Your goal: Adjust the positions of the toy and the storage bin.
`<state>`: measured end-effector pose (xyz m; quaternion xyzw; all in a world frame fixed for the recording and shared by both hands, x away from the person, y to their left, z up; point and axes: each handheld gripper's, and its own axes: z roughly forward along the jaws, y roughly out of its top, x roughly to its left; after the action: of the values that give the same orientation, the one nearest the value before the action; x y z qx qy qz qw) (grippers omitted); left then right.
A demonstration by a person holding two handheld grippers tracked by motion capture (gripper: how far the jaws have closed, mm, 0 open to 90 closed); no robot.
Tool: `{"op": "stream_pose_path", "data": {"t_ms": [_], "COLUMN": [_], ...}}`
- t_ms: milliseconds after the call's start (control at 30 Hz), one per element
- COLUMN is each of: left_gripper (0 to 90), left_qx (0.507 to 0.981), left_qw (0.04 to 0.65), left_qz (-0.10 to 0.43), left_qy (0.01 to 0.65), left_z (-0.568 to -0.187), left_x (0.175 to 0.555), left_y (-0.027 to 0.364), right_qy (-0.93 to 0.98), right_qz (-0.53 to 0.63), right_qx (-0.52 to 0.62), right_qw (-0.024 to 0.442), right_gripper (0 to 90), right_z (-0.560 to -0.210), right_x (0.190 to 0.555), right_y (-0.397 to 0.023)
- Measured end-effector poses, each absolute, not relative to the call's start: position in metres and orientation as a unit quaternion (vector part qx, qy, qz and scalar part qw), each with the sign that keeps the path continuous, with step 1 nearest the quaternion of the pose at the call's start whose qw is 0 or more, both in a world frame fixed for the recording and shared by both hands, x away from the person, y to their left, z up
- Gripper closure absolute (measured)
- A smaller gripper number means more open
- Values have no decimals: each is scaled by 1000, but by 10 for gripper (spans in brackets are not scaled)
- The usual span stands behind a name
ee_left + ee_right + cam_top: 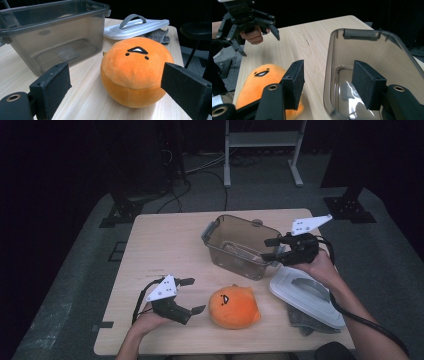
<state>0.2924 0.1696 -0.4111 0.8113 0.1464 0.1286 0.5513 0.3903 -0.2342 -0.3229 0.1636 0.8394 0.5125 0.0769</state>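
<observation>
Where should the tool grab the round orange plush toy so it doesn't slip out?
Probably across the widest middle of the round orange plush toy, coming level from the left tool's side. Its open jaws already stand either side of the ball, and the soft, rounded body should squash there; higher up it curves away.

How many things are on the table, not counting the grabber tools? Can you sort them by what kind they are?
Orange plush toy: 1
See-through bin: 1
White lid with a grey handle: 1
Grey felt cloth, partly under the lid: 1
Total: 4
</observation>
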Motion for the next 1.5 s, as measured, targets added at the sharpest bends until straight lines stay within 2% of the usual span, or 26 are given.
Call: {"op": "stream_pose_path", "data": {"t_ms": [433,933,1233,1500], "left_gripper": [78,78,78,78], "left_qx": [810,809,804,803], "left_qw": [553,555,561,561], "left_qz": [129,130,131,133], "left_qy": [146,146,148,148], "left_z": [-411,-410,-407,-406], "left_x": [291,291,290,290], "left_y": [172,173,175,176], "right_qy": [860,879,893,907], "right_qz": [486,455,428,399], "right_qx": [142,136,132,125], "right_qw": [56,43,39,44], "right_gripper": [412,416,473,571], "right_z": [-329,-346,-356,-360], "right_x": [428,448,453,454], "right_y": [-177,-144,-136,-132]}}
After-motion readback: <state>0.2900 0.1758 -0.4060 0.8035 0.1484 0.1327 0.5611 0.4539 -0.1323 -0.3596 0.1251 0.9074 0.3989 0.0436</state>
